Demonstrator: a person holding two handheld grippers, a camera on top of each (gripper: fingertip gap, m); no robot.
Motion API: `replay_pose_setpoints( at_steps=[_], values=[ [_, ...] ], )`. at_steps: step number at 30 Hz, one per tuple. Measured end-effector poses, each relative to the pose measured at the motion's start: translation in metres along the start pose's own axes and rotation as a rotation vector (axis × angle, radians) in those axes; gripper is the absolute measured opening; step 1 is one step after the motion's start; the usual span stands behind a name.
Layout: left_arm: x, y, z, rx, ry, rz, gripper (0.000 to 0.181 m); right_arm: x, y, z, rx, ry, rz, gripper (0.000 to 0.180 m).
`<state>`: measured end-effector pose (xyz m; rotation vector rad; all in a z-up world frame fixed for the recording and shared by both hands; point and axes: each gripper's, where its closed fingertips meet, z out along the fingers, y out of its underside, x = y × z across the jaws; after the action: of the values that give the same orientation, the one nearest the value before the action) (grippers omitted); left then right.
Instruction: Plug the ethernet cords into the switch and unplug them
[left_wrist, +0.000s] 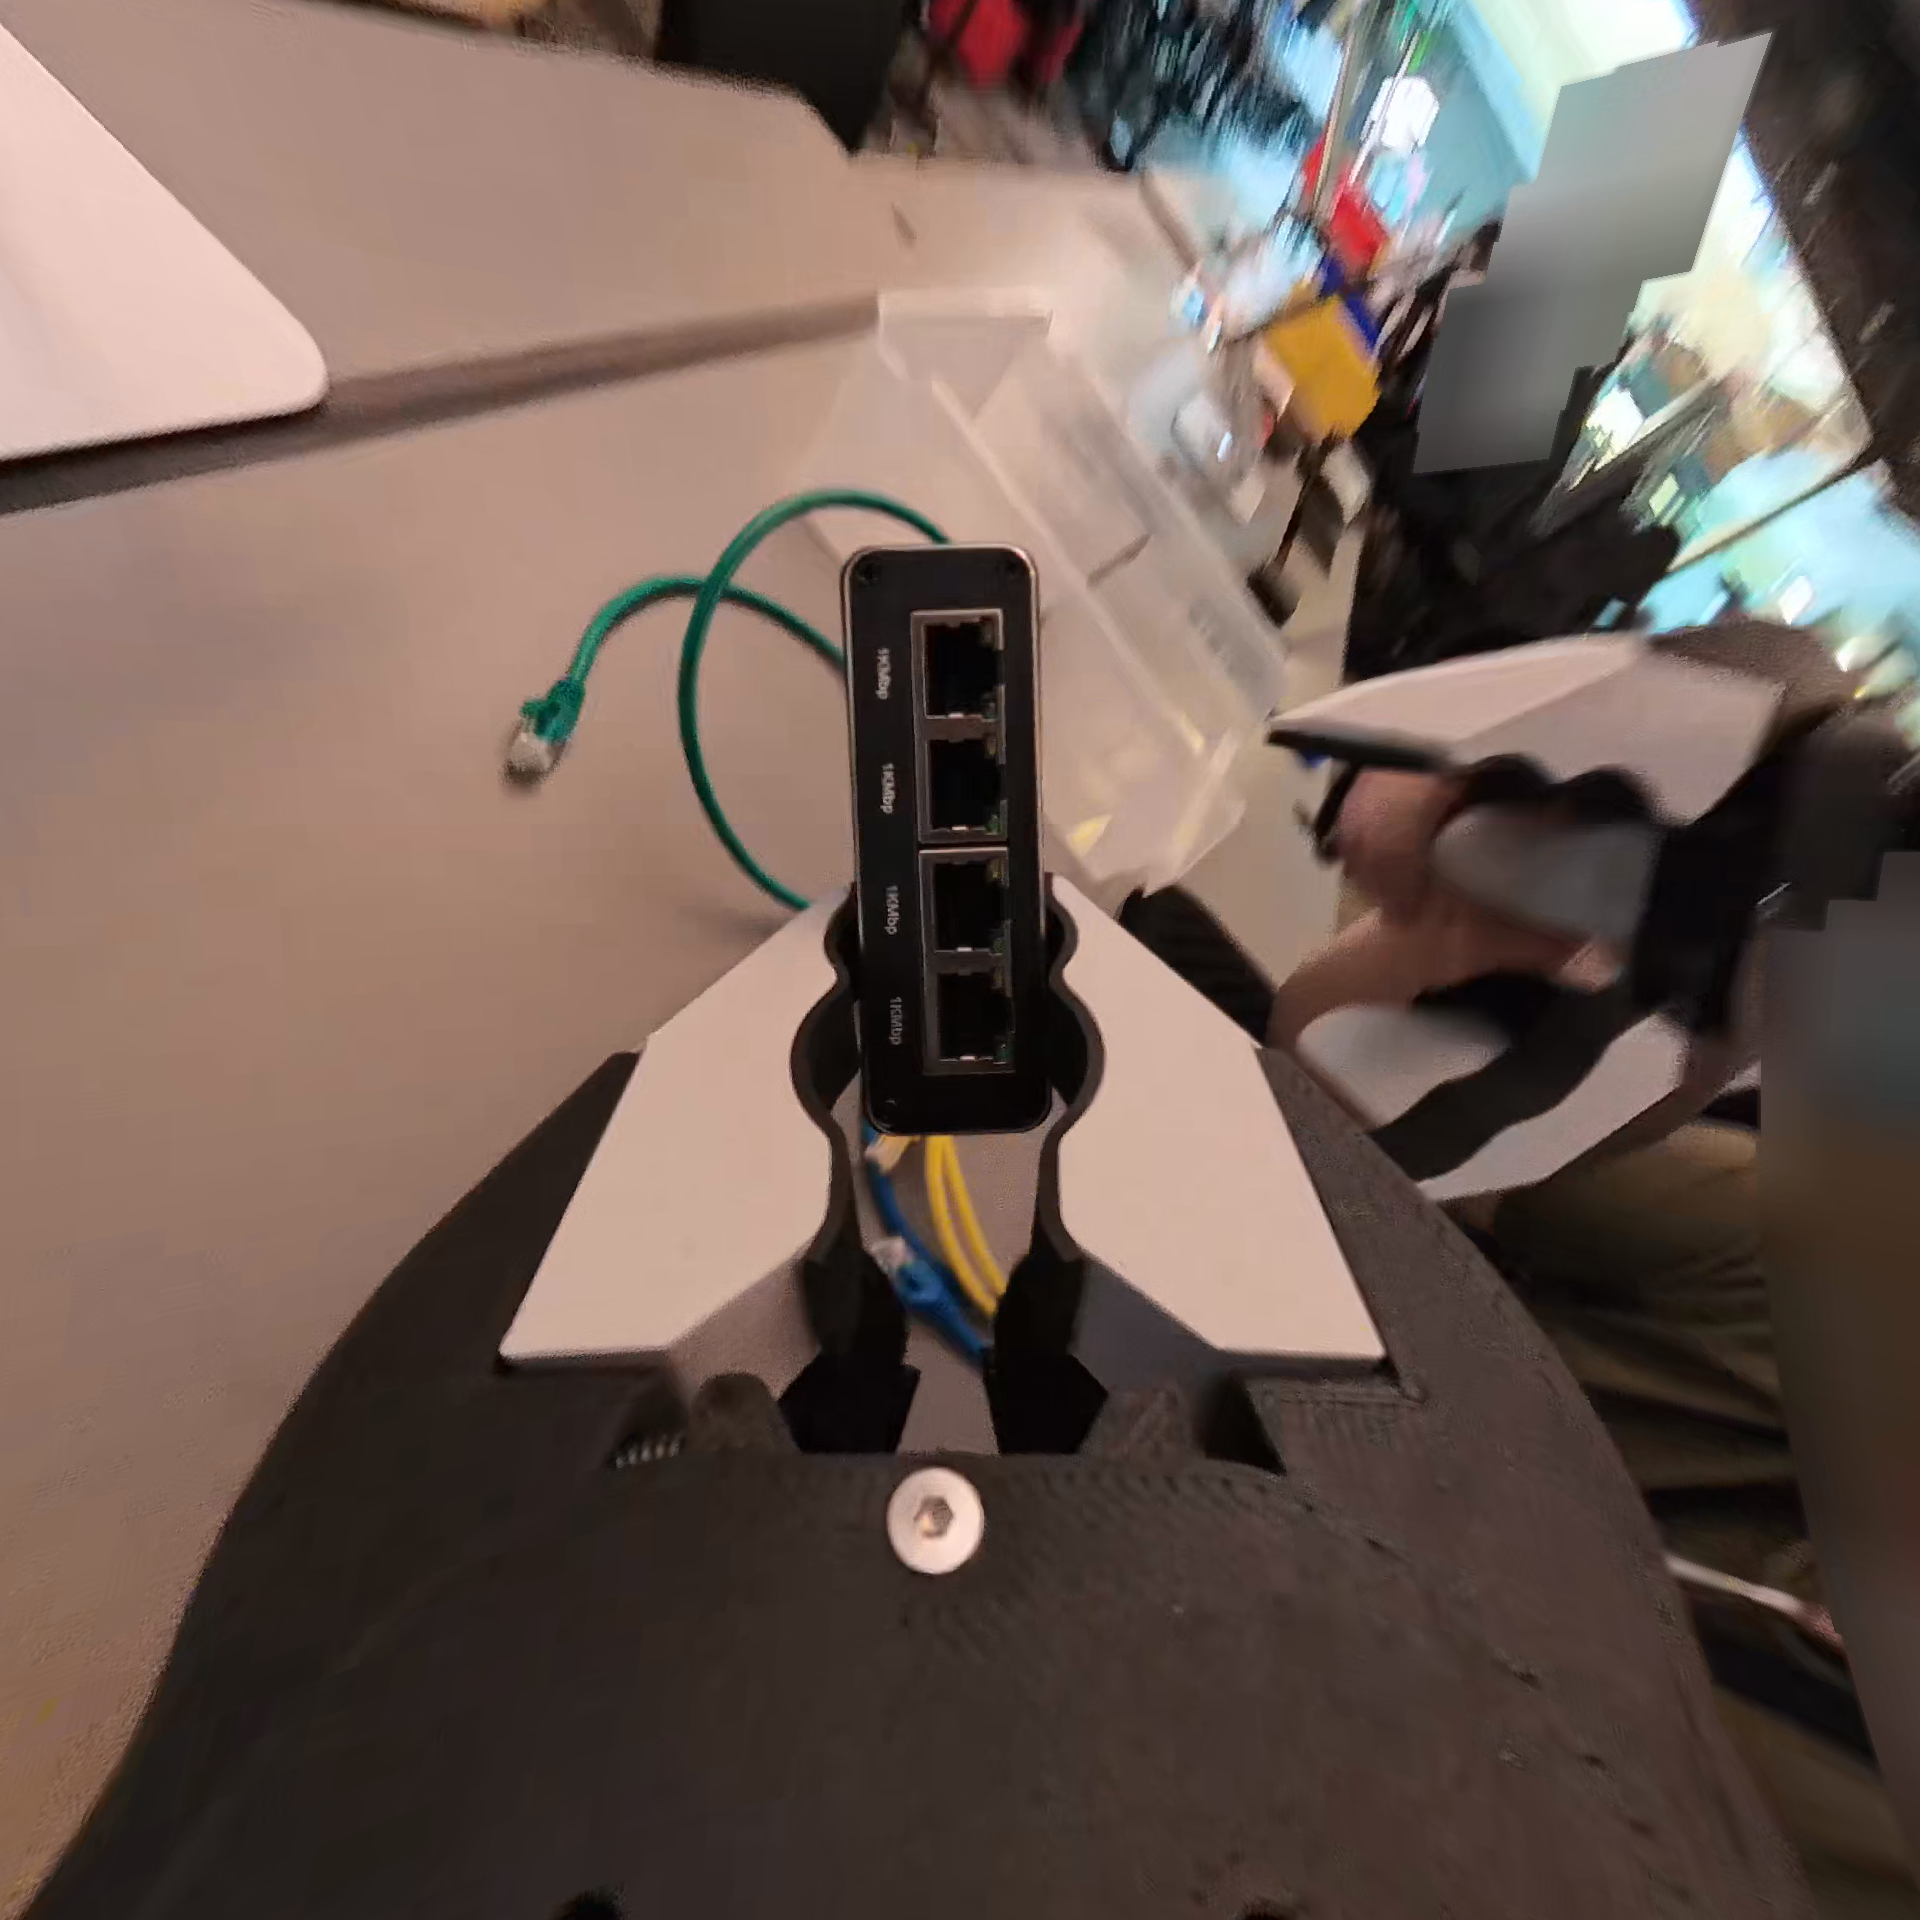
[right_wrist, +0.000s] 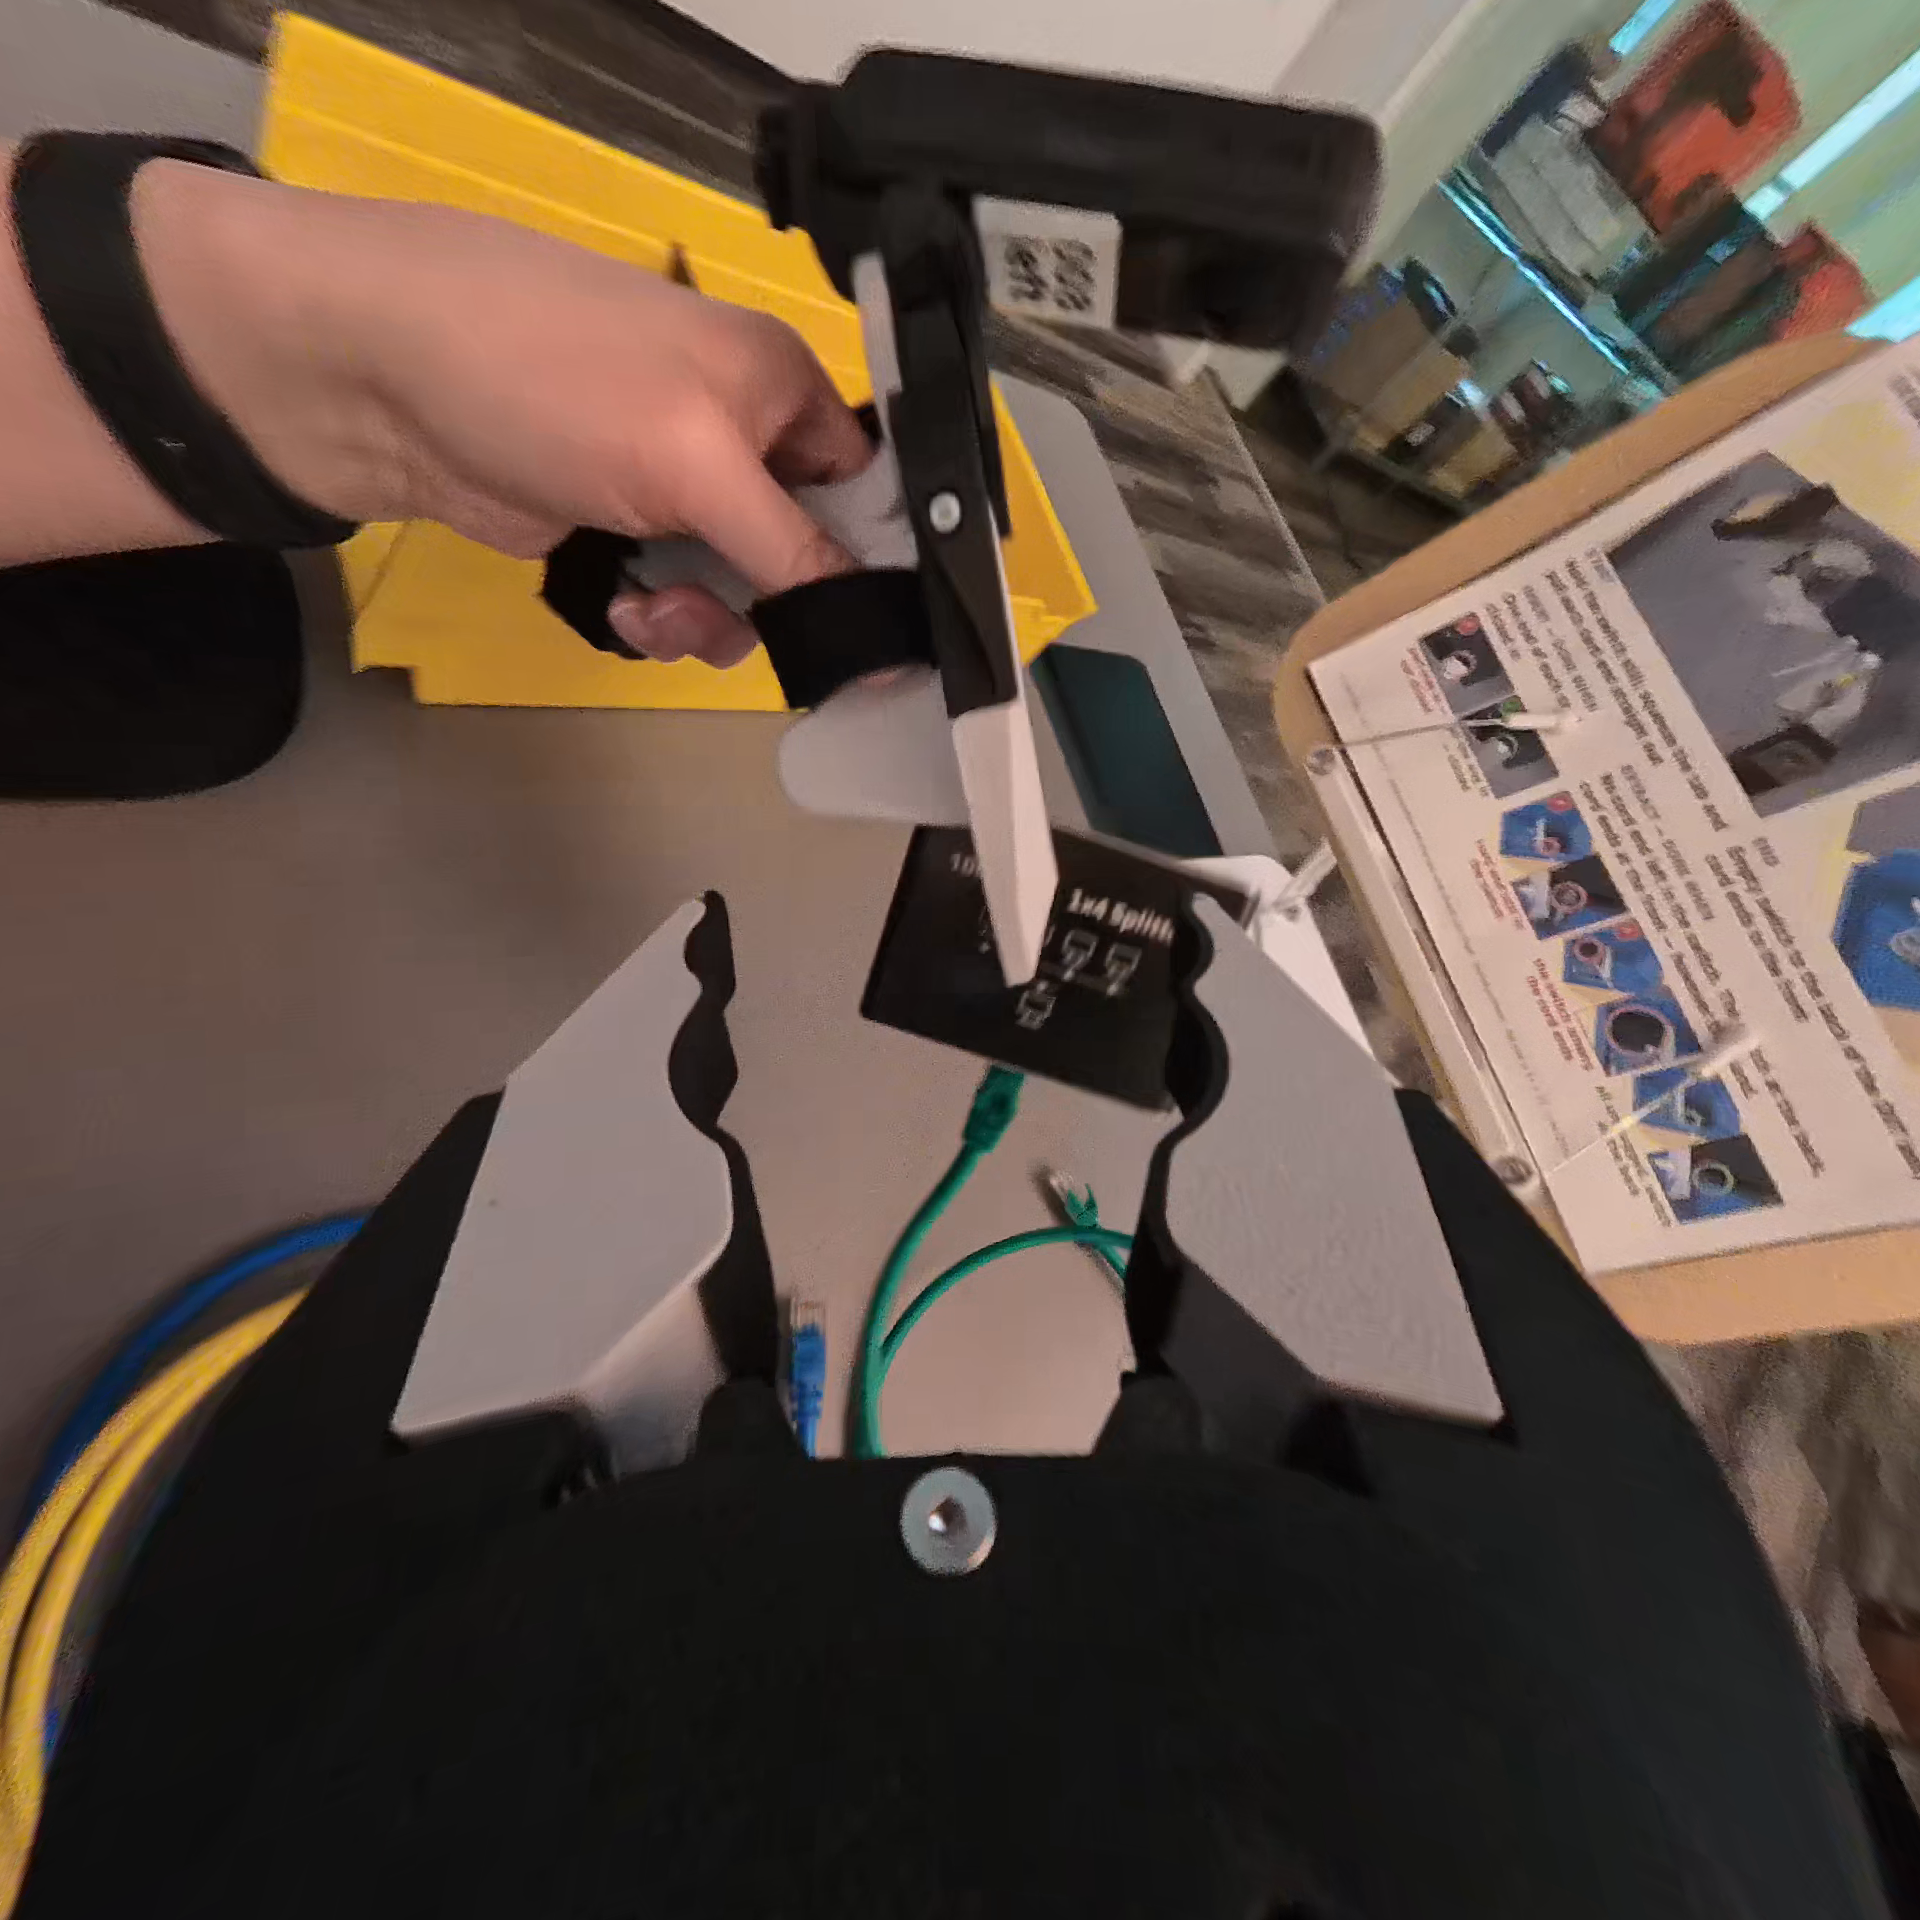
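Four empty ports run in a column down the face of the black switch (left_wrist: 943, 842), which the left tongs (left_wrist: 948, 1023) clamp by its lower end in the left wrist view. White lettering sits beside each port. A green cord (left_wrist: 717, 665) loops on the grey tabletop (left_wrist: 312, 831) behind the switch, its plug lying free. Blue (left_wrist: 920, 1262) and yellow (left_wrist: 971, 1216) cords show below the switch between the fingers. The right tongs (left_wrist: 1538, 748) appear blurred at the right.

In the right wrist view, the right tongs (right_wrist: 956, 925) stand apart, holding nothing. Ahead, the left tongs (right_wrist: 1013, 935) grip the switch (right_wrist: 1039, 987), whose top bears white print and icons. One green plug (right_wrist: 992, 1112) reaches the switch edge; the other (right_wrist: 1075, 1195) and a blue plug (right_wrist: 805, 1340) lie loose. A printed instruction sheet (right_wrist: 1621, 831) lies at the right, and a yellow bin (right_wrist: 582, 343) sits behind the hand (right_wrist: 520, 395).
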<state>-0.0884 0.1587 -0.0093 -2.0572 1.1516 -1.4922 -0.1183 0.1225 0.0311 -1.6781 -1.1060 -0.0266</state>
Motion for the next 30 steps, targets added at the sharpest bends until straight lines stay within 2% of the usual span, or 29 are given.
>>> replay_pose_setpoints(
  at_steps=[3, 6, 7, 9, 11, 15, 24, 27, 30],
  values=[
    [0.004, -0.022, -0.016, 0.172, 0.092, -0.099, 0.029, 0.012, 0.007, 0.020, -0.066, 0.213, -0.080, 0.094],
    [0.013, -0.032, -0.017, 0.260, 0.205, -0.182, 0.029, 0.031, 0.016, 0.032, -0.123, 0.457, -0.312, 0.093],
    [0.016, -0.033, -0.015, 0.277, 0.243, -0.211, 0.030, 0.036, 0.015, 0.032, -0.122, 0.537, -0.410, 0.087],
    [0.023, -0.037, -0.011, 0.317, 0.318, -0.271, 0.029, 0.041, 0.017, 0.031, -0.131, 0.656, -0.574, 0.061],
    [0.028, -0.038, -0.006, 0.347, 0.371, -0.334, 0.029, 0.051, 0.018, 0.025, -0.145, 0.757, -0.604, 0.053],
    [0.034, -0.044, -0.004, 0.433, 0.469, -0.450, 0.030, 0.060, 0.021, 0.018, -0.120, 0.782, -0.569, 0.052],
    [0.038, -0.048, -0.009, 0.531, 0.519, -0.574, 0.032, 0.062, 0.018, 0.015, -0.129, 0.781, -0.640, 0.051],
    [0.044, -0.052, -0.015, 0.525, 0.557, -0.575, 0.047, 0.069, 0.018, 0.007, -0.136, 0.804, -0.700, 0.036],
    [0.058, -0.055, -0.021, 0.490, 0.592, -0.500, 0.053, 0.074, 0.014, -0.003, -0.073, 0.787, -0.661, 0.032]
  ],
)
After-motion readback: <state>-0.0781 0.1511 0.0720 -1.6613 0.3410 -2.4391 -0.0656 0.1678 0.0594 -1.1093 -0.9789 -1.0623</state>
